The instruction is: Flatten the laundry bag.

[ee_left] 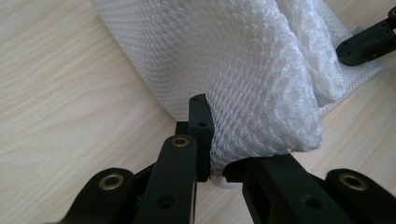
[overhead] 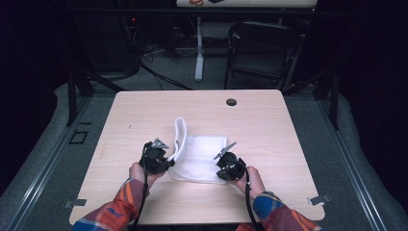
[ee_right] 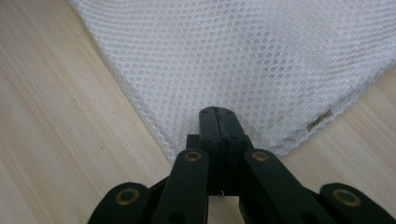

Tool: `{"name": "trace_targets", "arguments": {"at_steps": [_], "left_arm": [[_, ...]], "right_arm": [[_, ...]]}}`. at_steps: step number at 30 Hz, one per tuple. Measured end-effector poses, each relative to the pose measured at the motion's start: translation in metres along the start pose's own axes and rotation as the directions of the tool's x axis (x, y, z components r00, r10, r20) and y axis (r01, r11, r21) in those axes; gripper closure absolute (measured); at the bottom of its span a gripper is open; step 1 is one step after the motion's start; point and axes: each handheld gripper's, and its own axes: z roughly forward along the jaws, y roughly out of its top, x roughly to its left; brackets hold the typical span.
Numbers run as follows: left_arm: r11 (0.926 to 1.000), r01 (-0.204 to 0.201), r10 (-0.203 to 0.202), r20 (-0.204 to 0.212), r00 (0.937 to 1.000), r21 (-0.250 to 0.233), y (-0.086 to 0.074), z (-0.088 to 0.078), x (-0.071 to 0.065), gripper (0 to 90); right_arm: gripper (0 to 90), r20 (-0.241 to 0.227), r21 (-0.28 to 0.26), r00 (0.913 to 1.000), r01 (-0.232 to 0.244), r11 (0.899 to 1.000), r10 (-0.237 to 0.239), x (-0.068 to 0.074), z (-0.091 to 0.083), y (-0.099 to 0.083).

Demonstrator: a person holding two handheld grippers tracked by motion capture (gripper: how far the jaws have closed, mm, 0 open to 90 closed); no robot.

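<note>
A white mesh cloth (overhead: 199,154) lies mid-table, near the front. My left gripper (overhead: 169,162) is shut on the cloth's left edge, and that edge stands up in a raised fold (overhead: 180,132). In the left gripper view the mesh cloth (ee_left: 243,70) drapes over the right-hand jaw of the left gripper (ee_left: 212,140), hiding its tip. My right gripper (overhead: 222,171) is shut on the cloth's near right corner. In the right gripper view the right gripper (ee_right: 218,116) has both jaws pressed together on the rim of the flat mesh cloth (ee_right: 243,60). The right gripper (ee_left: 369,44) also appears far off in the left gripper view.
The wooden table (overhead: 144,120) has a black round grommet (overhead: 231,102) near its far edge. A dark folding chair (overhead: 260,48) and a white stand leg (overhead: 198,48) are on the floor beyond the table. Metal clips (overhead: 319,199) sit at the front corners.
</note>
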Motion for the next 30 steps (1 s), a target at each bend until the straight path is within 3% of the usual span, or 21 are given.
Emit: {"name": "trace_targets", "arguments": {"at_steps": [7, 18, 30], "left_arm": [[0.9996, 0.029, -0.029, 0.007, 0.9996, 0.008, -0.002, 0.0, 0.002, 85.0], [0.9962, 0.073, -0.075, 0.033, 0.9967, 0.048, -0.009, -0.003, 0.008, 84.9], [0.9914, 0.065, -0.072, 0.061, 0.9955, 0.114, -0.017, -0.003, 0.012, 82.3]], "right_arm": [[90.0, 0.032, 0.006, 0.9993, 0.017, 1.0, -0.017, 0.001, -0.001, 0.0], [90.0, 0.037, 0.014, 0.9991, 0.022, 1.0, -0.022, -0.003, -0.001, -0.001], [90.0, 0.025, 0.03, 0.9997, -0.01, 0.999, 0.009, -0.014, -0.005, -0.003]]}}
